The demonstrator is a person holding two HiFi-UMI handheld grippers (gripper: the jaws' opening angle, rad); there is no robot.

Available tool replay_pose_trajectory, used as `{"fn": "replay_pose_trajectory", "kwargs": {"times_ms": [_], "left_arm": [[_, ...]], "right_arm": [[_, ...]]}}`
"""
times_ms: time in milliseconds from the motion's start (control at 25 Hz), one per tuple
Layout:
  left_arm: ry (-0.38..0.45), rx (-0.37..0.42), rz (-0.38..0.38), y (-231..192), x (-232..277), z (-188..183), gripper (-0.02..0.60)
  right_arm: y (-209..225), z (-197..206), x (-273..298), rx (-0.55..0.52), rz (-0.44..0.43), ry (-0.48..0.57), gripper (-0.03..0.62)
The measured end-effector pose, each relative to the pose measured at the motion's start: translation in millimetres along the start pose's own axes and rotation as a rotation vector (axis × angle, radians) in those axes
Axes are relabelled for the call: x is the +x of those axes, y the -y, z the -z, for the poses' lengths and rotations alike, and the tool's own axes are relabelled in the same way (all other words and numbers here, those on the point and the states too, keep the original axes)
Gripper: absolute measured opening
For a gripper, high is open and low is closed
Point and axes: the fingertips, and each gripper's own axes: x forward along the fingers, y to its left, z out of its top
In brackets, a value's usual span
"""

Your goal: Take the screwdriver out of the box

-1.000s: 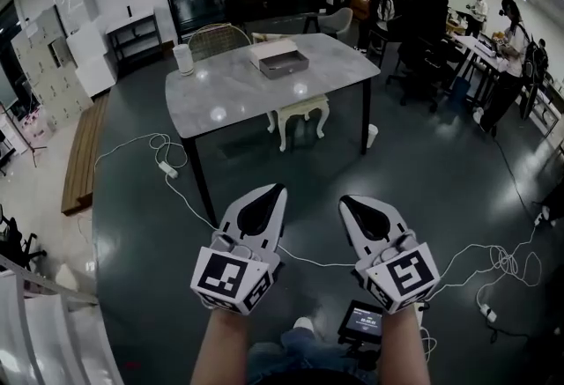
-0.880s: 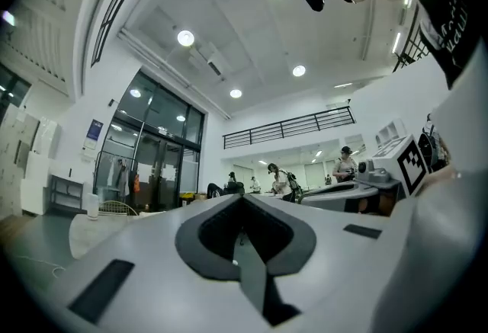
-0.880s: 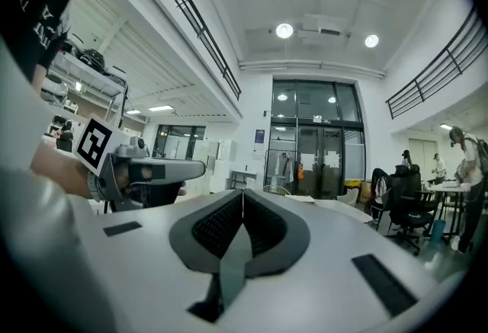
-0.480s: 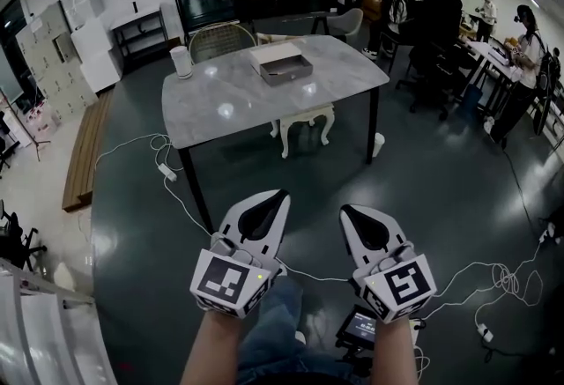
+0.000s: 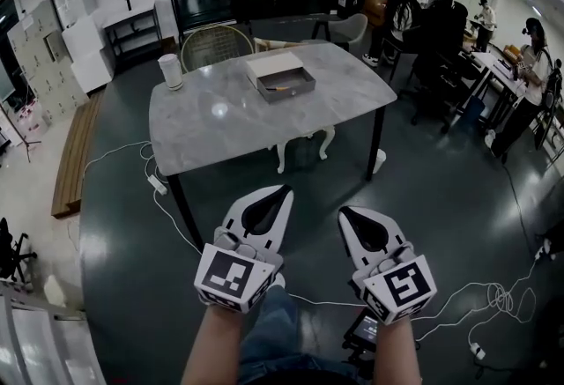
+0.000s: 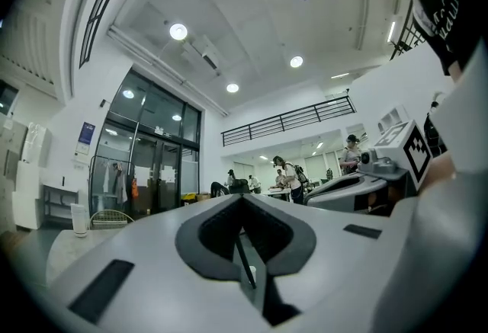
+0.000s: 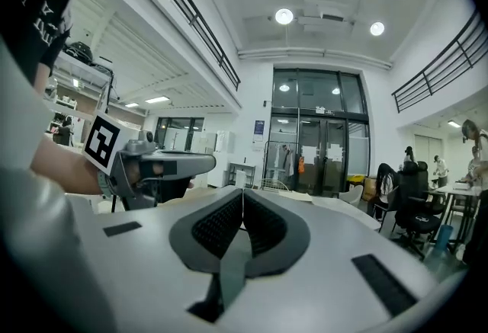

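Observation:
An open grey box with a white lid behind it sits on the marble-topped table, far ahead of both grippers. A thin orange-tinted item shows inside the box; I cannot tell if it is the screwdriver. My left gripper and right gripper are held side by side, level, over the dark floor short of the table's near edge. Both are shut with nothing between the jaws. The left gripper's tips meet in the left gripper view, and the right gripper's tips meet in the right gripper view.
A white cylinder stands on the table's left far corner. A wire chair stands behind the table, a white stool under it. White cables trail over the floor. People work at desks at the right.
The table and box have come closer and lower in the head view as I walk toward them. Both grippers stay shut, in the same pose side by side.

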Motion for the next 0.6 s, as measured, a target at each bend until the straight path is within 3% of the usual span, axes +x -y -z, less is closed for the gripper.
{"fn": "replay_pose_trajectory", "kwargs": {"times_ms": [240, 600], "left_arm": [[0.009, -0.055, -0.015, -72, 56, 15, 0.014], [-0.029, -0.008, 0.006, -147, 127, 20, 0.014]], "right_arm": [[45, -5, 77, -0.019, 0.004, -0.046, 0.026], [100, -18, 193, 0.020, -0.007, -0.020, 0.026]]}}
